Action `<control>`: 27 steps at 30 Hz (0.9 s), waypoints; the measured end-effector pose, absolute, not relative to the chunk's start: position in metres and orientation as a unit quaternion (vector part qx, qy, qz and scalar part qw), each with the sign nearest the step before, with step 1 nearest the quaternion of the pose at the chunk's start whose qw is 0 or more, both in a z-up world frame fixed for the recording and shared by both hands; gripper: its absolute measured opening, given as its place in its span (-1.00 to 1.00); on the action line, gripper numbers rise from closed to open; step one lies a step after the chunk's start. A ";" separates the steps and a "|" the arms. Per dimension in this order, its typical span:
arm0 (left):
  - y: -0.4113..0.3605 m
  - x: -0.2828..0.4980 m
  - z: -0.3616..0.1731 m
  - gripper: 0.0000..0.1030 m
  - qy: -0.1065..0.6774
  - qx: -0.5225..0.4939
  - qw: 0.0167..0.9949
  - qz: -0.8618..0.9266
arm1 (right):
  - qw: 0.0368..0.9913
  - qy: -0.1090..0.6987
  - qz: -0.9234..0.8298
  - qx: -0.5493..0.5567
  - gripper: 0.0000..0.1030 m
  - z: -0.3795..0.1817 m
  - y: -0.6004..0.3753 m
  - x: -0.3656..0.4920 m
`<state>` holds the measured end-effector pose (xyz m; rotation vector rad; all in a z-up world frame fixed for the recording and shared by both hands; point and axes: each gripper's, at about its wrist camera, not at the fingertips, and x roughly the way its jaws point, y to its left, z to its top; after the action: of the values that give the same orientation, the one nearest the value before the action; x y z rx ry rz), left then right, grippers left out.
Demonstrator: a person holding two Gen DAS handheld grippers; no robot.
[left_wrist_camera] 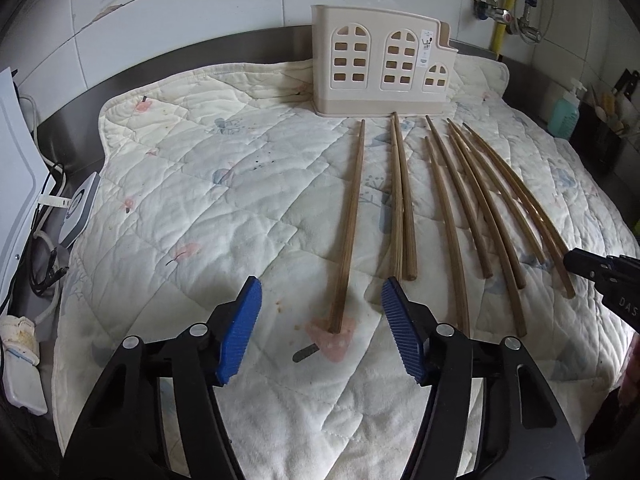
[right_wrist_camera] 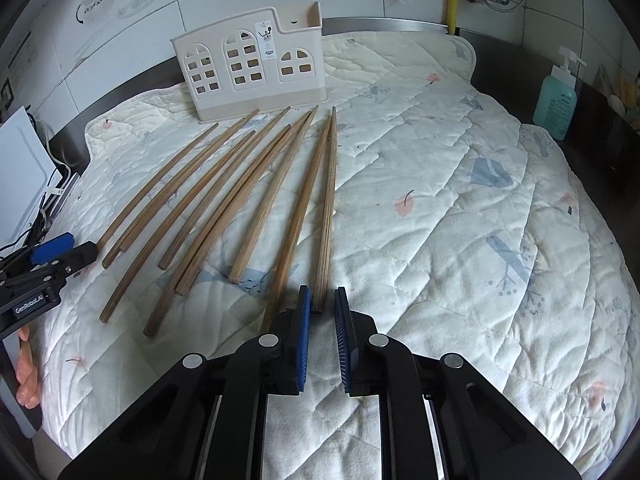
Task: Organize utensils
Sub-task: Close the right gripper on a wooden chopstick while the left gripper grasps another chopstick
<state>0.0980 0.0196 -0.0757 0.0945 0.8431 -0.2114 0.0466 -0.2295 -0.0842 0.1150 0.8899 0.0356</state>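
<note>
Here, the left gripper [left_wrist_camera: 321, 312] fingers stand half-spread astride one chopstick [left_wrist_camera: 349, 216] lying on the quilted mat [left_wrist_camera: 200, 200]; the right gripper [right_wrist_camera: 321, 320] fingers pinch the rightmost chopstick [right_wrist_camera: 326, 216] end.

L gripper over one chopstick on quilted mat

L gripper [left_wrist_camera: 322, 322] w/ blue ribbed pads [left_wrist_camera: 240, 332] apart, near end of the leftmost chopstick [left_wrist_camera: 348, 220] lying between them, not touched. Other chopsticks [left_wrist_camera: 472, 204] fan out to the right on the quilted mat [left_wrist_camera: 200, 184], far tips toward the beige utensil holder [left_wrist_camera: 380, 60] at the back. R gripper [left_wrist_camera: 600, 276] pokes in at right edge by the outermost stick. Soap bottle [left_wrist_camera: 564, 112] far right.
</note>
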 end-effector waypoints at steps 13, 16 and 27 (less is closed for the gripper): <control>0.011 0.114 -0.088 -0.11 0.426 0.054 0.894 -0.127 | 0.901 0.429 0.021 0.054 -0.83 -0.086 -0.231 0.057; 0.009 0.115 -0.087 -0.33 0.426 0.060 0.894 -0.126 | 0.902 0.428 0.023 0.057 -0.84 -0.086 -0.232 0.057; 0.005 0.113 -0.083 -0.74 0.427 0.065 0.892 -0.131 | 0.901 0.428 0.024 0.061 -0.87 -0.087 -0.241 0.055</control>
<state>0.1128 0.0050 -0.0832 0.1358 0.8856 -0.2720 0.0554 -0.2407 -0.0874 0.1263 0.8848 0.0506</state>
